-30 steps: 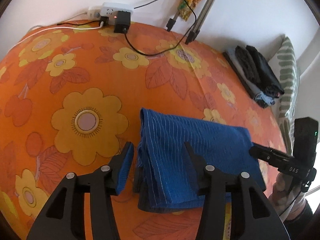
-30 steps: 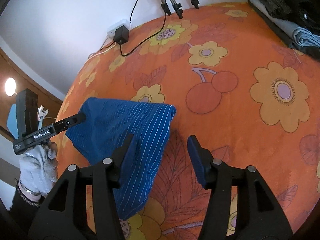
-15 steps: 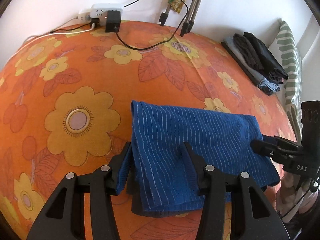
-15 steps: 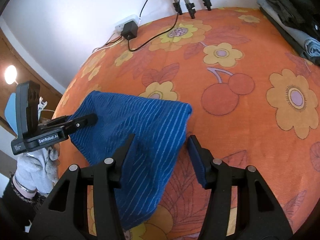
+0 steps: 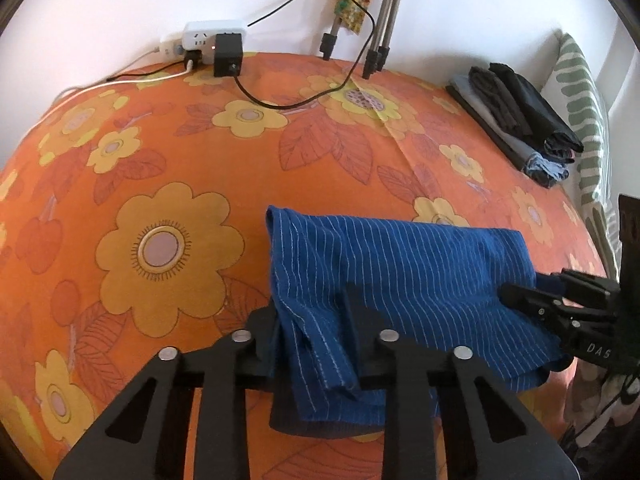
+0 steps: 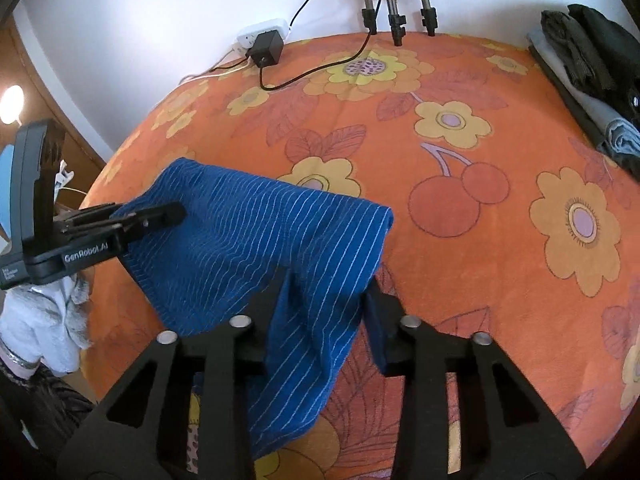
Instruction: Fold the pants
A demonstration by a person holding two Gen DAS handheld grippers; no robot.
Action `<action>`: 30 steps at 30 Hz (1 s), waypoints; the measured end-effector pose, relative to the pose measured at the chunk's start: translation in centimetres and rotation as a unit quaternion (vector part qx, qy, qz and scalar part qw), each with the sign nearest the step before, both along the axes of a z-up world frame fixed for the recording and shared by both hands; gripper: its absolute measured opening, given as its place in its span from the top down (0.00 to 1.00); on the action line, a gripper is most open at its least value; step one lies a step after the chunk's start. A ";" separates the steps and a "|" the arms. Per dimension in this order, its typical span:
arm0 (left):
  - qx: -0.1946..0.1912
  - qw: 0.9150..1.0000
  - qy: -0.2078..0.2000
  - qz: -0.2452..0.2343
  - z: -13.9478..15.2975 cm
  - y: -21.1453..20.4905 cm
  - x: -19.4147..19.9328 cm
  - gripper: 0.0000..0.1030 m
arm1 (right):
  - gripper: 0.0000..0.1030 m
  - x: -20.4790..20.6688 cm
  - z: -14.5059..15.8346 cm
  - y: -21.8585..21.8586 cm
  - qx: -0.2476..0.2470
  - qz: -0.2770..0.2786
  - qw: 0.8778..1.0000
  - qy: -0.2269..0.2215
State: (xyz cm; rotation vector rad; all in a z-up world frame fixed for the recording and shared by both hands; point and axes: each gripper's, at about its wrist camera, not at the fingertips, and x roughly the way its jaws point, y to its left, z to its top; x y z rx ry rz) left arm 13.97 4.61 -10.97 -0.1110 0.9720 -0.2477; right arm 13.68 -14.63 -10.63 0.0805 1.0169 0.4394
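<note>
The blue pinstriped pants point(image 5: 400, 272) are folded into a rectangle and held off the orange floral bedspread point(image 5: 168, 152). My left gripper point(image 5: 308, 320) is shut on the pants' left edge, with cloth bunched between its fingers. My right gripper point(image 6: 328, 304) is shut on the pants' right edge point(image 6: 260, 240). In the left wrist view the right gripper point(image 5: 520, 296) pinches the far right end of the pants. In the right wrist view the left gripper point(image 6: 160, 214) pinches the far left corner.
A stack of folded dark clothes point(image 5: 516, 116) lies at the right by a green-striped pillow point(image 5: 584, 92). A power strip with a black adapter point(image 5: 224, 52) and cables sits at the back by the wall. Tripod legs point(image 5: 372, 52) stand on the bedspread at the back.
Both grippers have shut on the pants' ends; a second ago both were open around the cloth. The pants are now stretched between them and lifted a little.
</note>
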 end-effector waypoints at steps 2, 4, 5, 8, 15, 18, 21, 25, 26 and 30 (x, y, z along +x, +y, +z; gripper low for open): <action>-0.003 1.000 -0.001 0.000 0.0 -0.1 0.0 0.83 | 0.73 0.0 -0.1 0.1 0.000 0.002 1.000 -0.002; -0.009 1.000 0.000 -0.004 0.1 -0.3 0.0 0.88 | 0.76 0.0 -0.1 0.3 0.001 0.004 1.000 -0.003; -0.011 1.000 0.001 -0.006 0.1 -0.5 0.0 0.88 | 0.78 0.0 -0.1 0.3 0.005 0.004 1.000 -0.003; 0.008 1.000 -0.012 -0.012 0.4 -1.3 -0.2 0.90 | 0.82 0.0 -0.2 0.6 0.003 0.005 1.000 -0.005; 0.009 1.000 -0.024 -0.010 0.9 -1.4 -0.4 0.91 | 0.87 0.0 -0.1 0.7 0.001 0.003 1.000 -0.009; 0.006 1.000 -0.029 -0.008 1.2 -1.5 -0.6 0.91 | 0.88 -0.1 0.3 0.8 -0.004 0.004 1.000 -0.018; 0.006 0.999 -0.037 -0.012 1.8 -1.7 -0.9 0.92 | 0.88 -0.5 1.2 1.0 -0.008 0.006 0.999 -0.033; -0.001 0.999 -0.048 -0.013 2.7 -1.9 -1.3 0.92 | 0.88 -1.1 2.5 1.1 -0.010 0.007 0.999 -0.052; -0.001 0.999 -0.051 -0.013 2.9 -2.0 -1.4 0.92 | 0.88 -1.2 2.8 1.1 -0.011 0.007 0.998 -0.056; -0.007 0.998 -0.064 -0.017 4.0 -2.3 -1.9 0.92 | 0.89 -2.1 4.0 0.8 -0.019 0.004 0.997 -0.079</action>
